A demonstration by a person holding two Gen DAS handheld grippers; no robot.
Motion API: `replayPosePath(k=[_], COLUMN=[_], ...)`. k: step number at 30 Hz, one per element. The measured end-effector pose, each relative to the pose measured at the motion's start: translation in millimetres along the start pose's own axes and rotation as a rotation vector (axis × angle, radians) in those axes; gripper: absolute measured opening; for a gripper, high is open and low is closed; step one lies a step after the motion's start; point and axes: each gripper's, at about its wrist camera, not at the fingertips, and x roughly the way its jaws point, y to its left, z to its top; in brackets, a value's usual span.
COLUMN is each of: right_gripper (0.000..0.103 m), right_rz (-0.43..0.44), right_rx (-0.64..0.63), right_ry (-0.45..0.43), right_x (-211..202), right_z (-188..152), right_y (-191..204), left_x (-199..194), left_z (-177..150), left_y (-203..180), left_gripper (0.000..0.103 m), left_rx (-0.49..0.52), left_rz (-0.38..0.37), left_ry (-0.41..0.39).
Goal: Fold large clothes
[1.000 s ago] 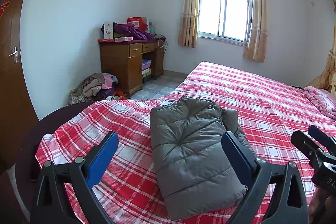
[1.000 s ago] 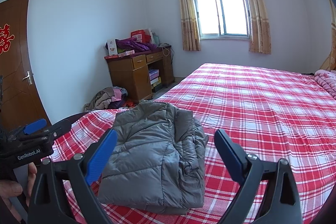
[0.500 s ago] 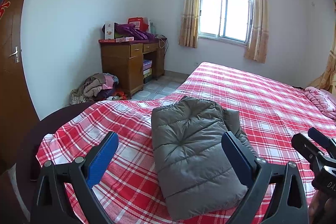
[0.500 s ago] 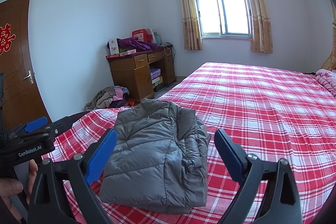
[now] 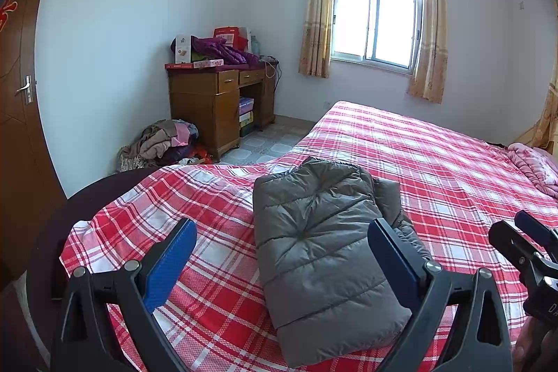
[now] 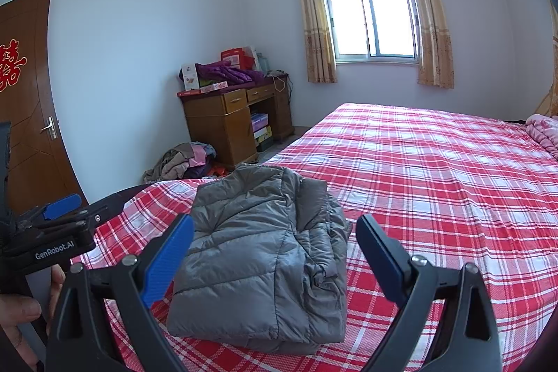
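Observation:
A grey quilted puffer jacket (image 5: pixel 324 253) lies folded into a compact rectangle on the red plaid bed (image 5: pixel 436 169), near its foot corner. My left gripper (image 5: pixel 282 262) hovers open just before it, blue pads spread wide with nothing between them. From the other side, the same jacket (image 6: pixel 265 246) shows a stacked fold along its right edge. My right gripper (image 6: pixel 275 253) is likewise open and empty, held short of the jacket. Each gripper appears at the edge of the other's view: the right one (image 5: pixel 530 253) and the left one (image 6: pixel 66 215), held by a hand (image 6: pixel 21 312).
The bed (image 6: pixel 453 169) stretches away toward a curtained window (image 5: pixel 376 27), with a pink quilt (image 5: pixel 533 162) bunched at its far right. A wooden desk (image 5: pixel 219 103) piled with boxes and clothes stands by the left wall, a clothes heap (image 5: pixel 164 142) on the floor beside it. A brown door (image 6: pixel 28 100) is at left.
Both grippers have drifted very slightly; the jacket sits a touch further right in each view. Nothing was grasped or released, and the jacket lies as before.

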Motion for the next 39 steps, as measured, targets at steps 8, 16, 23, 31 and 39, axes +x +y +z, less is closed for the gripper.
replayPosePath(k=[8, 16, 23, 31, 39], right_gripper=[0.096, 0.096, 0.096, 0.097, 0.097], right_rz=[0.004, 0.003, 0.007, 0.009, 0.011], right_rx=[-0.007, -0.019, -0.022, -0.021, -0.016], right_ry=[-0.009, -0.034, -0.051, -0.043, -0.025], right_x=[-1.4, -6.9, -10.0, -9.4, -6.3], right_z=[0.0, 2.3, 2.7, -1.0, -6.2], right_y=[1.9, 1.9, 1.2, 0.4, -0.8], left_x=[0.9, 3.8, 2.9, 6.9, 6.3], left_z=[-1.2, 0.6, 1.0, -1.6, -5.7], left_y=[-1.9, -2.0, -3.7, -5.1, -12.2], left_gripper=[0.099, 0.099, 0.099, 0.099, 0.099], left_rx=[-0.004, -0.017, -0.003, -0.003, 0.039], left_rz=[-0.003, 0.005, 0.016, 0.032, 0.046], left_ry=[-0.002, 0.014, 0.000, 0.013, -0.003])
